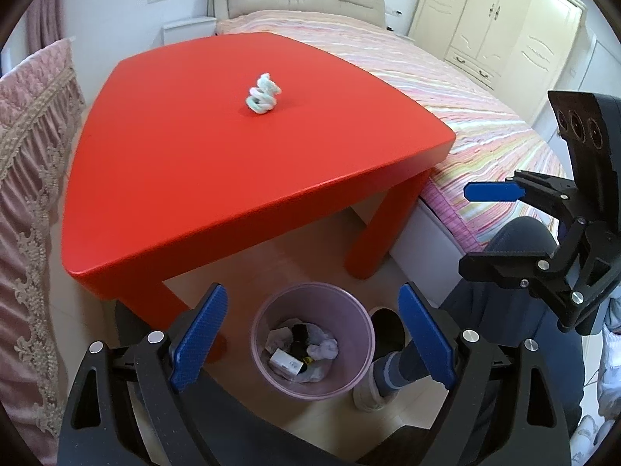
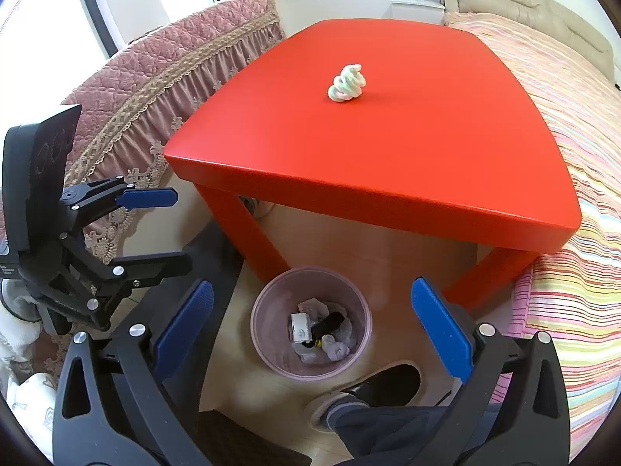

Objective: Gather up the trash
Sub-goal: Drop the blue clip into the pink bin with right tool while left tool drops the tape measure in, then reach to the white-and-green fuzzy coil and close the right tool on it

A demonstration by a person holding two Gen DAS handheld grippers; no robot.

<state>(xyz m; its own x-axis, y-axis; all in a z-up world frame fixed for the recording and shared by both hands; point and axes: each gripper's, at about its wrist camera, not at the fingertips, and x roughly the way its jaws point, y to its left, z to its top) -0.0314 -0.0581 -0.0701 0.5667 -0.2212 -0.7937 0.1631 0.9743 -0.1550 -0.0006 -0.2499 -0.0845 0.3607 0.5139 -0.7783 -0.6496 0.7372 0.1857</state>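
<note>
While both grippers, left gripper [image 1: 312, 343] and right gripper [image 2: 312, 326], hang with fingers released, the twisted wad [image 1: 263, 93] on the counter [image 1: 194, 155] looks light and soft; pinch its middle

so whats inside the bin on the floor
The bin holds crumpled white paper, a small white box and something black, over a plastic liner. Whatever lies beneath that top layer is covered.
</note>
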